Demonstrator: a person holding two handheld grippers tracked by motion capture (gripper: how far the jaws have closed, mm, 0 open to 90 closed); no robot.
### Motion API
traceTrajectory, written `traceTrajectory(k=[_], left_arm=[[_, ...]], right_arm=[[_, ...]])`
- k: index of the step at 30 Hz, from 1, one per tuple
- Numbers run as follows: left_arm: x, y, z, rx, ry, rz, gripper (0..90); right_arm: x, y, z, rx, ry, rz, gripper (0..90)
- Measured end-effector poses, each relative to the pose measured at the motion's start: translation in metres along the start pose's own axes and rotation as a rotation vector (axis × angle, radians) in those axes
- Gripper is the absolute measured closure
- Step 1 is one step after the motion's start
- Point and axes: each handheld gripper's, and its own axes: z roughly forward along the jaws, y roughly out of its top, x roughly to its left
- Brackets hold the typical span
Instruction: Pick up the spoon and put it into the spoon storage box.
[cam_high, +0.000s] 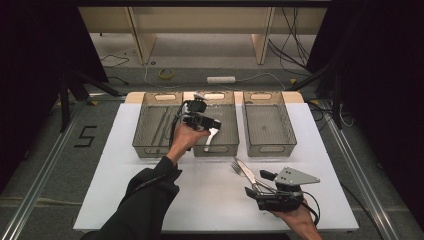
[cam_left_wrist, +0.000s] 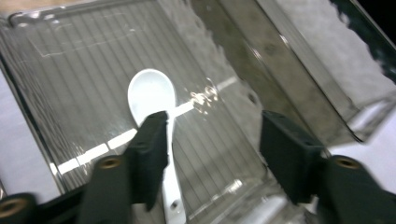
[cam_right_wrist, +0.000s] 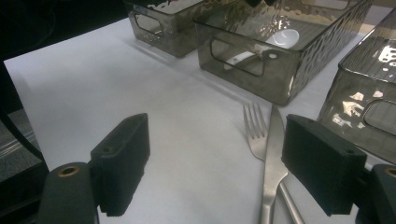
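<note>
L gripper (cam_left_wrist: 212, 154) view: spoon (cam_left_wrist: 154, 98) in bin (cam_left_wrist: 70, 42); high view: handle.

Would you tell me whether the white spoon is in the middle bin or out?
In: the white spoon lies on the middle bin's floor.

A spoon (cam_high: 212, 135) lies in the middle bin (cam_high: 227, 147); fork (cam_high: 238, 168) and knife (cam_high: 248, 174) lie before it.

Dim room, tray (cam_left_wrist: 289, 51) glare, slight blur
</note>
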Motion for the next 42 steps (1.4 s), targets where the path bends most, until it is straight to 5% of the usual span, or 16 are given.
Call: traceTrajectory(k=[9, 21, 24, 27, 42], left_arm=[[-0.006, -0.021, -0.042, -0.053, -0.061, 0.077, 25.8], [0.007, -0.06, -0.09, -0.102, -0.04, 0.186, 23.7], [0.011, -0.07, -0.098, -0.116, -0.07, 0.172, 22.5], [0.011, -0.083, -0.104, -0.119, -0.051, 0.192, 21.9], [0.008, -0.129, -0.118, -0.222, -0.096, 0.207, 21.0]], right_arm=[[0.0, 0.0, 0.001, 0.012, -0.007, -0.001, 24.3], [-0.002, 0.0, 0.002, 0.037, -0.017, 0.003, 24.5], [-0.002, 0.0, 0.003, 0.045, -0.021, 0.001, 24.6], [-0.003, 0.0, 0.003, 0.057, -0.026, 0.005, 24.6], [-0.008, -0.002, 0.006, 0.14, -0.048, 0.022, 25.4]])
